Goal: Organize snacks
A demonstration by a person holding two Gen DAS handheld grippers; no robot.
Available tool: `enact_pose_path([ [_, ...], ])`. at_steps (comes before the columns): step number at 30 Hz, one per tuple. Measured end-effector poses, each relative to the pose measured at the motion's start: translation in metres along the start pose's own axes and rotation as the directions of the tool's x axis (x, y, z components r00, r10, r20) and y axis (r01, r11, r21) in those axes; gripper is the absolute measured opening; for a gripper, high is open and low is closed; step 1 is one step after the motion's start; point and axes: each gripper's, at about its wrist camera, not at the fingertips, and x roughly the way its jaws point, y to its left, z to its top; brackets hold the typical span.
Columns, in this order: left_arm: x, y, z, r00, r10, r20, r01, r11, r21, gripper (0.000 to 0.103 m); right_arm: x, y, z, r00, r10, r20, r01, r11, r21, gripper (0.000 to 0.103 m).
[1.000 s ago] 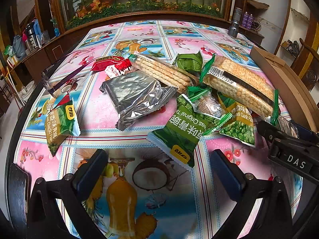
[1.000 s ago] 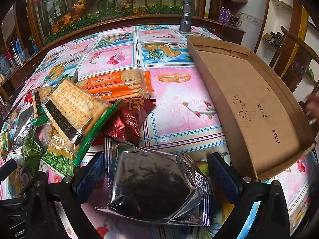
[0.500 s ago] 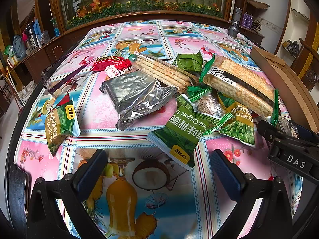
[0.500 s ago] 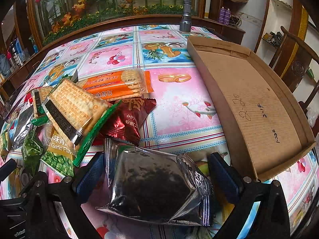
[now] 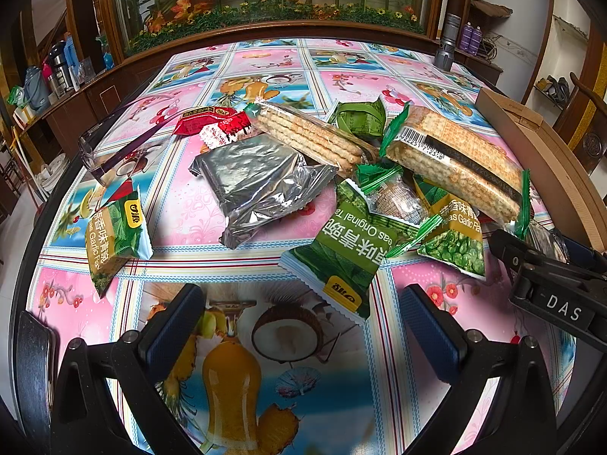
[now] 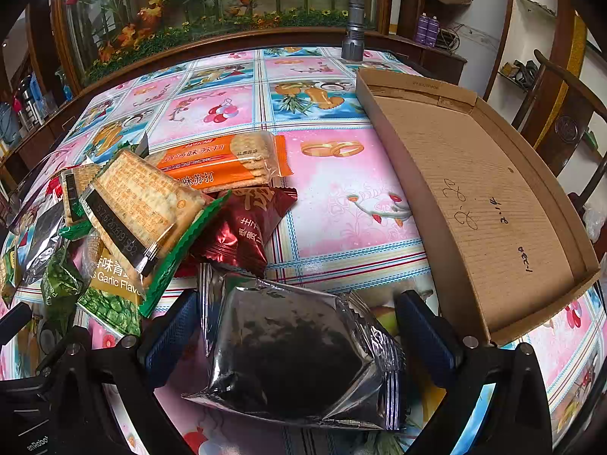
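Note:
A heap of snack packets lies on the flowered tablecloth. In the left wrist view I see a silver packet [image 5: 258, 185], green pea packets [image 5: 345, 254], a cracker pack [image 5: 455, 159] and a lone green packet [image 5: 114, 235] at the left. My left gripper [image 5: 299, 326] is open and empty, just short of the heap. In the right wrist view my right gripper [image 6: 296, 326] is open with a silver foil packet [image 6: 296, 356] lying between its fingers, not pinched. An orange cracker pack [image 6: 224, 159] and a dark red packet [image 6: 242, 227] lie beyond.
A shallow cardboard tray [image 6: 474, 197] lies at the right, empty, and its edge shows in the left wrist view [image 5: 538, 144]. A grey flashlight [image 6: 353, 30] stands at the far table edge. A wooden chair [image 6: 561, 113] stands beyond the tray.
Both grippers and all packets hold still. A hand seen at the right edge of the right wrist view one second ago has gone.

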Motion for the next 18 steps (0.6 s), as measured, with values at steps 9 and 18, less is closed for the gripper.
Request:
enact_pose_path([
  [9,0.0000,0.0000,0.0000,1.000,0.000,0.000,0.000,1.000,0.000,0.103,0.0000,0.0001,0.0000,1.000,0.000,-0.002,0.000,1.000,0.000,0.103],
  [18,-0.0008,-0.0009,-0.0009,1.000,0.001,-0.002,-0.001,1.000,0.004,0.103,-0.0005,0.0005,-0.0007,1.000,0.002,-0.009,-0.002,1.000,-0.001,0.103],
])
